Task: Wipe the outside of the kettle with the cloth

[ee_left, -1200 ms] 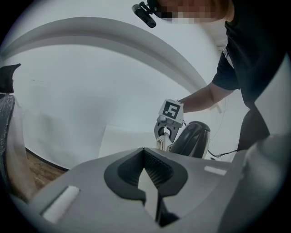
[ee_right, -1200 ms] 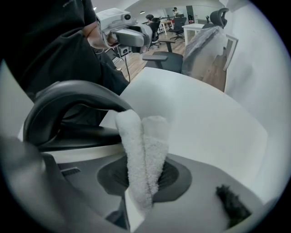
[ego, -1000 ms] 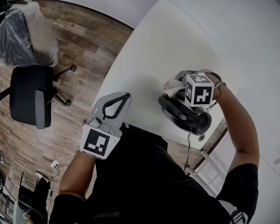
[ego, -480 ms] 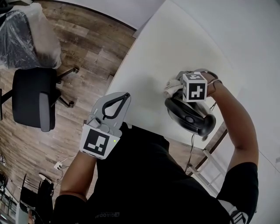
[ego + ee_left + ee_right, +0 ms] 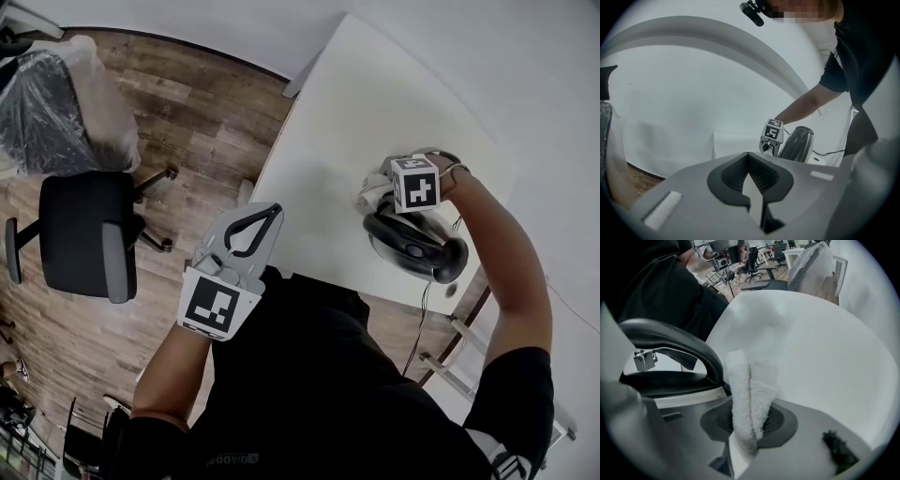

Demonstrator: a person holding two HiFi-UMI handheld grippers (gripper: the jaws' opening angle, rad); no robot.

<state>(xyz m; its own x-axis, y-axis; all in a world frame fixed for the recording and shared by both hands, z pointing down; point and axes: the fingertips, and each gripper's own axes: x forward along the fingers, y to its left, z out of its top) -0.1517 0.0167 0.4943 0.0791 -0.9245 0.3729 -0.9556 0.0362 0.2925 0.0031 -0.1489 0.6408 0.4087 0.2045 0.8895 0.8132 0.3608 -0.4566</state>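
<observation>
Left gripper [image 5: 267, 214] sits nearest, close in by the chest, off the table edge at 9 o'clock of the kettle. Its jaws are together on nothing. It looks idle, held clear of the working arm.

Right gripper [image 5: 749, 420] is farther out, its jaws clamped on a folded white cloth [image 5: 746, 390]. A tuft stands out past the tips, so terry rather than plastic meets the kettle [image 5: 412, 246].

The cloth sits by the root of the handle [image 5: 677, 343], at the kettle's 11 o'clock side. Contact looks likely but isn't certain.

The kettle stands upright near the edge of the white table [image 5: 375, 103], with its lid [image 5: 661, 379] down and its contents unseen.

An office chair [image 5: 84, 234] stands on the floor, well apart at 9 o'clock.
</observation>
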